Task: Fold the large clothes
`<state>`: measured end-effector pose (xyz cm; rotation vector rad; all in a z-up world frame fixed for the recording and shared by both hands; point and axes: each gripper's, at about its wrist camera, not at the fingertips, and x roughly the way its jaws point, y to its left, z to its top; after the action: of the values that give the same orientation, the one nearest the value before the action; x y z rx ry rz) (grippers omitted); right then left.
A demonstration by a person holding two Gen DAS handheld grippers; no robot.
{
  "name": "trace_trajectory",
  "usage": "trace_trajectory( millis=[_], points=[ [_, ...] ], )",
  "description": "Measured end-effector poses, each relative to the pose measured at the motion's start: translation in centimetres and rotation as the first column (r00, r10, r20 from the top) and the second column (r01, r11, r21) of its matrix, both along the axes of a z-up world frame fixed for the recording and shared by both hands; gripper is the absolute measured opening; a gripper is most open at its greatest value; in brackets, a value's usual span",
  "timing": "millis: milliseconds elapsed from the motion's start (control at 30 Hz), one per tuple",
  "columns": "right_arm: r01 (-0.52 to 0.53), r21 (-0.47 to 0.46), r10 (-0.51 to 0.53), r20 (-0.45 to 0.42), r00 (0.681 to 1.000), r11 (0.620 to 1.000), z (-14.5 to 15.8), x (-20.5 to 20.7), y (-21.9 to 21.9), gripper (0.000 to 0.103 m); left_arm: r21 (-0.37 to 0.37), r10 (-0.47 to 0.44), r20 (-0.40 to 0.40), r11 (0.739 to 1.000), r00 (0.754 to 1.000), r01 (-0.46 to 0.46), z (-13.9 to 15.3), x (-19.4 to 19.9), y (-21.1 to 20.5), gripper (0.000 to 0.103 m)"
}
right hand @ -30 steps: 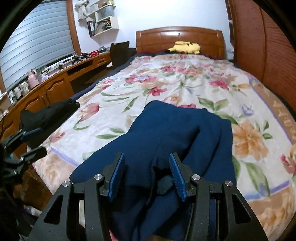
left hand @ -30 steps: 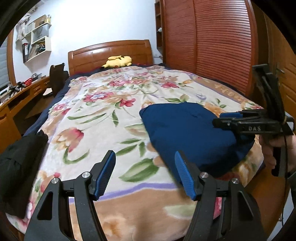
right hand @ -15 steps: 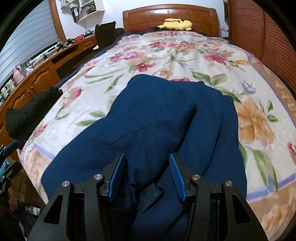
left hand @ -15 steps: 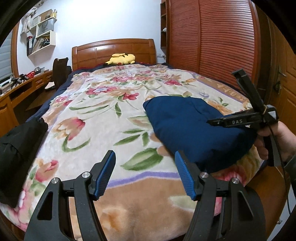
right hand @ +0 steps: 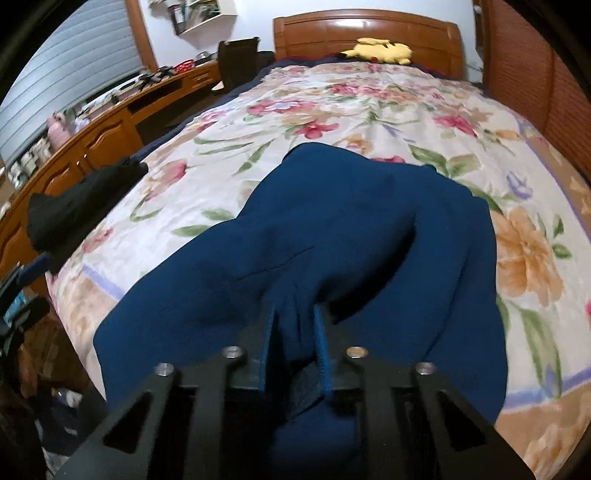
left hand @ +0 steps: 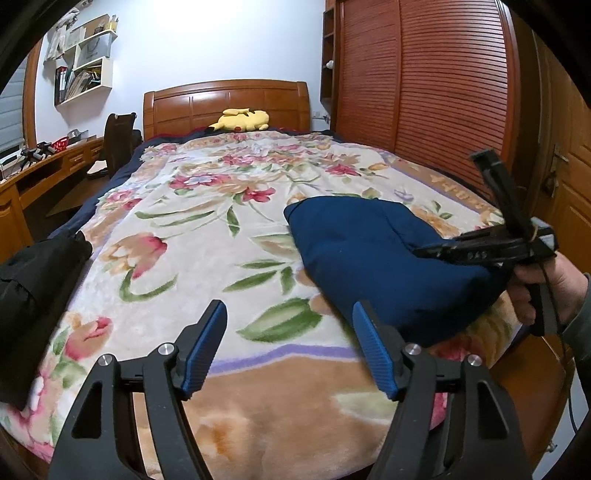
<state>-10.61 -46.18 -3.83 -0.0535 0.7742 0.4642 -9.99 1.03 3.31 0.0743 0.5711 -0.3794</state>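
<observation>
Black garment [left hand: 33,291] beside floral blanket [left hand: 192,258]

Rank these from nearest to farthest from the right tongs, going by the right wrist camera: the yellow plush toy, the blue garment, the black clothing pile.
1. Blue garment: pinched between the closing right tongs.
2. Black clothing pile: on the bed's left edge, midway up.
3. Yellow plush toy: far end, against the headboard.

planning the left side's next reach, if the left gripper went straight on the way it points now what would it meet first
Probably the floral blanket: the open, empty left gripper angles down at bare bedding. The blue garment lies to the right of that line, near the right finger, so it could brush the edge; depth is unclear.
</observation>
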Motion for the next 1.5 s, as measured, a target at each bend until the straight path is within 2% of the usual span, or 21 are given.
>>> trace_trajectory(
  millis=[267, 400, 533, 633, 767, 833, 867, 967, 1067, 1133, 1200, 1500],
  points=[
    [0.004, 0.022, -0.007, 0.152, 0.988, 1.0, 4.2, -2.5, -2.4, 0.009, 0.017, -0.018, -0.023, 1.0, 1.0, 0.018, -0.3, 0.4, -1.2, 0.072],
    [0.041, 0.008, -0.041, 0.211, 0.977, 0.999, 6.6, -4.1, -4.3, 0.008, 0.016, -0.025, -0.026, 1.0, 0.999, 0.025, -0.1, 0.5, -1.7, 0.072],
    [0.128, -0.033, -0.116, 0.242, 0.963, 0.991, 7.9, -4.9, -7.5, 0.008, 0.009, -0.037, -0.027, 0.999, 0.999, 0.037, 0.2, 0.5, -2.2, 0.072],
    [0.193, -0.103, -0.17, 0.197, 0.966, 0.976, 6.1, -4.1, -9.6, 0.008, 0.014, -0.046, -0.019, 0.999, 0.999, 0.047, 0.4, 0.4, -2.7, 0.072],
    [0.174, -0.133, -0.159, 0.12, 0.98, 0.976, 1.9, -3.4, -9.2, 0.009, 0.015, -0.051, -0.02, 0.999, 0.999, 0.051, 0.4, 0.6, -3.2, 0.072],
    [0.158, -0.142, -0.141, 0.125, 0.982, 0.977, 0.9, -3.8, -8.3, 0.012, 0.016, -0.051, -0.024, 0.999, 0.998, 0.051, 0.4, 0.8, -3.5, 0.072],
    [0.162, -0.15, -0.142, 0.135, 0.981, 0.975, 0.7, -4.0, -7.9, 0.017, 0.016, -0.052, -0.025, 0.999, 0.998, 0.052, 0.4, 0.9, -3.6, 0.072],
    [0.196, -0.177, -0.165, 0.174, 0.971, 0.965, 1.1, -4.8, -7.4, 0.019, 0.015, -0.056, -0.019, 0.998, 0.998, 0.057, 0.6, 1.1, -4.2, 0.072],
    [0.196, -0.155, -0.16, 0.215, 0.963, 0.968, 2.1, -6.7, -6.2, 0.025, 0.006, -0.06, -0.014, 0.998, 0.998, 0.06, 0.7, 1.1, -4.5, 0.072],
    [0.175, -0.119, -0.143, 0.237, 0.961, 0.977, 2.4, -8.3, -5.7, 0.035, 0.005, -0.062, -0.013, 0.998, 0.998, 0.062, 0.7, 0.9, -4.6, 0.072],
    [0.148, -0.072, -0.127, 0.246, 0.961, 0.986, 1.9, -10.3, -5.8, 0.051, 0.01, -0.063, -0.015, 0.998, 0.998, 0.063, 0.6, 0.8, -4.6, 0.072],
    [0.039, -0.051, -0.026, 0.223, 0.975, 0.998, -1.4, -14.4, -4.7, 0.052, 0.006, -0.055, -0.021, 0.998, 0.998, 0.055, 0.6, 1.2, -4.7, 0.072]
  ],
)
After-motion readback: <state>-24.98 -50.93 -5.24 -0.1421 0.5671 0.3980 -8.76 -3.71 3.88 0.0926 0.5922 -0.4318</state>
